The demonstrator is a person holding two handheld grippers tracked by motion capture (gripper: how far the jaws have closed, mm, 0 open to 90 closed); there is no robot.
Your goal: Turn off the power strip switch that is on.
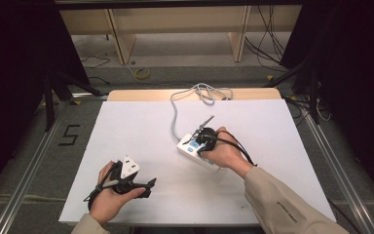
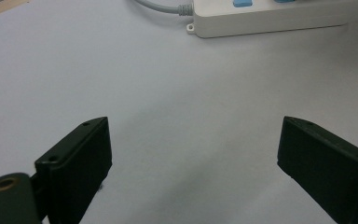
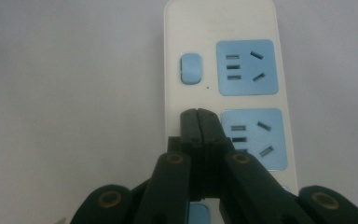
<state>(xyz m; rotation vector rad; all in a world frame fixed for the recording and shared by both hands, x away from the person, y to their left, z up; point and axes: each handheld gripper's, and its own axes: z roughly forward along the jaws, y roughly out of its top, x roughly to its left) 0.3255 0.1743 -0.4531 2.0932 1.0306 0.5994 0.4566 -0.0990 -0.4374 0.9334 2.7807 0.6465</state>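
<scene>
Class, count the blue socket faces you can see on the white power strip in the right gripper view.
2: one socket face near the power strip's far end, another beside the shut right gripper. More may be hidden beneath it.

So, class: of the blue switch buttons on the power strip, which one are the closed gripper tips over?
The right hand-held gripper covers the power strip's second switch position; the oval button beyond its tips stays uncovered.

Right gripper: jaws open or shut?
Shut. In the right gripper view the right gripper has its two black jaws pressed together with nothing between them, tips over the white power strip beside a blue socket.
</scene>
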